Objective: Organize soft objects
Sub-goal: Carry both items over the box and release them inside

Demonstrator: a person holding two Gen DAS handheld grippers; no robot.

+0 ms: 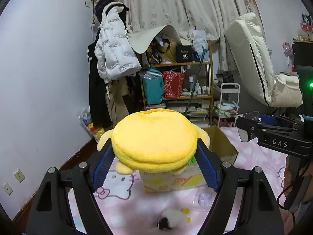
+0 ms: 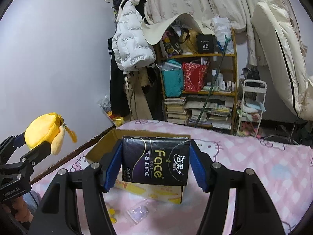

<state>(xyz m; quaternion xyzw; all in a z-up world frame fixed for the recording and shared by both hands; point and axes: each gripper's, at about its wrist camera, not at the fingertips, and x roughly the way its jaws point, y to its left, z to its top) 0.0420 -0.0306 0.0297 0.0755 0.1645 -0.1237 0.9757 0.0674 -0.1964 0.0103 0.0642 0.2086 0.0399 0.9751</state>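
Observation:
My left gripper (image 1: 154, 146) is shut on a round yellow plush pouch (image 1: 152, 129), its blue pads pressing both sides and holding it above the bed. In the right wrist view the same pouch (image 2: 43, 129) shows at the far left, with a yellow tassel hanging from it. My right gripper (image 2: 156, 144) is shut on a black pack of facial tissue (image 2: 156, 162), held upright between the blue pads. An open cardboard box (image 2: 101, 148) with a yellow printed front stands on the bed, just behind and below both held things. The box's flap (image 1: 223, 143) shows past the pouch.
The bed has a pink cat-print sheet (image 2: 254, 168). A small white plush toy (image 1: 174, 220) and a clear plastic packet (image 2: 138, 213) lie near the front edge. Beyond the bed stand a crowded wooden shelf (image 2: 197, 74), hanging coats (image 2: 133, 45) and a white cart (image 2: 252, 105).

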